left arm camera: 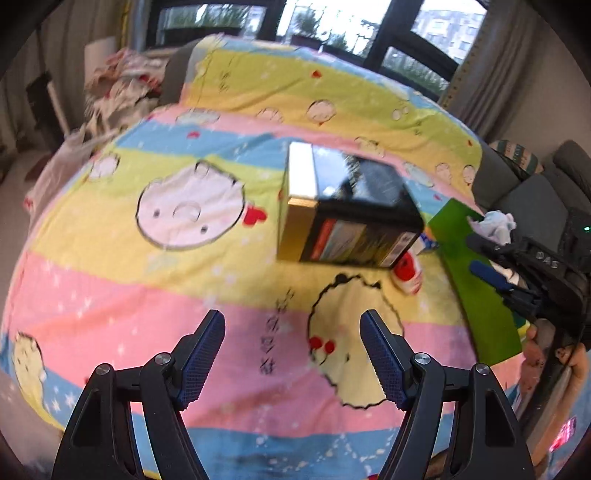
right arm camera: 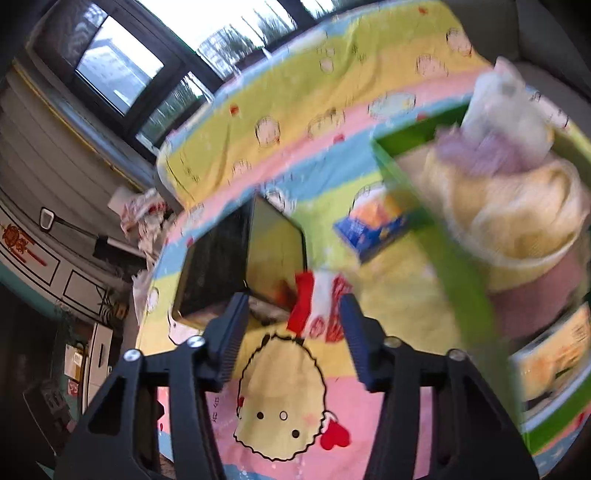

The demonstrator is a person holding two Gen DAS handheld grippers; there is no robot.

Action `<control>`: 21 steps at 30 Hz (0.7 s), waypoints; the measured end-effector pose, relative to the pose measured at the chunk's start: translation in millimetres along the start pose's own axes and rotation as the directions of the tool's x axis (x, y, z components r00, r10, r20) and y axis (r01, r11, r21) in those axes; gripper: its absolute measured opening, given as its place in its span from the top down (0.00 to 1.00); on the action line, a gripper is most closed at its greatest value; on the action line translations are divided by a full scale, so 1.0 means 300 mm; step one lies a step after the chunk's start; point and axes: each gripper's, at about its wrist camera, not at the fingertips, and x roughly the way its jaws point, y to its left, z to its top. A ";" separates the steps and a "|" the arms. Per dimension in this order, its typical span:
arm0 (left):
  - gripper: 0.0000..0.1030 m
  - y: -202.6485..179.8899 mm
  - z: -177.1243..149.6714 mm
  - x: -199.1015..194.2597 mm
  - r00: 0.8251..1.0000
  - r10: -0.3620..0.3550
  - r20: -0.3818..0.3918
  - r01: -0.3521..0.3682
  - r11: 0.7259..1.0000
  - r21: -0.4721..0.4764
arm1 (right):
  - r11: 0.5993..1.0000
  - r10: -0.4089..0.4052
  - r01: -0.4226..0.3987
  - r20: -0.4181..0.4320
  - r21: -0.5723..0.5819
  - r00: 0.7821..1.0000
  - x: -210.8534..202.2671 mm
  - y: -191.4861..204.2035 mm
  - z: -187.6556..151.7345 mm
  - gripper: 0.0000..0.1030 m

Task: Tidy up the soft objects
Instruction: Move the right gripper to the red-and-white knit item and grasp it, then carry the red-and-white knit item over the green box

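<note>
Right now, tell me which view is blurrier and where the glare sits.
Right wrist view is blurrier: the green box and the soft toys in it are smeared by motion. Left wrist view is sharper, with glare on the black box top and blown-out windows; both show fisheye bending.

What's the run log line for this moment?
left tongs open, empty | right tongs open, empty | soft items in green box

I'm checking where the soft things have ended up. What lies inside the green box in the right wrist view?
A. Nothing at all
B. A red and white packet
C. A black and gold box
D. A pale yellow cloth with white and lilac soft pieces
D: the right wrist view shows the green box holding a bundled pale yellow cloth with white and lilac soft pieces on top.
</note>
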 end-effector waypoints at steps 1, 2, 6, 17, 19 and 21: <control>0.26 0.012 -0.007 0.011 1.000 0.000 -0.015 0.000 1.000 -0.008 | 1.000 -0.021 0.021 -0.011 0.002 1.000 0.022 0.004 -0.014 0.54; 0.26 0.019 -0.008 0.016 1.000 0.002 -0.018 -0.002 1.000 -0.010 | 0.999 -0.045 0.045 -0.018 0.006 0.999 0.049 0.003 -0.018 0.54; 0.26 0.032 -0.020 0.021 1.000 0.007 -0.015 -0.007 1.000 -0.017 | 0.996 -0.091 0.092 -0.048 0.017 0.995 0.119 -0.007 -0.026 0.52; 0.26 0.070 -0.026 0.008 0.999 -0.038 -0.024 0.037 0.998 -0.047 | 0.992 -0.106 0.113 -0.098 0.061 0.990 0.225 -0.036 -0.041 0.52; 0.26 0.073 -0.027 0.004 0.999 -0.040 -0.018 0.039 0.998 -0.050 | 0.994 -0.095 0.099 -0.093 0.039 0.991 0.223 -0.031 -0.048 0.63; 0.26 0.076 -0.027 0.001 0.999 -0.037 -0.017 0.036 0.998 -0.050 | 0.995 -0.097 0.099 -0.103 0.012 0.990 0.219 -0.020 -0.056 0.68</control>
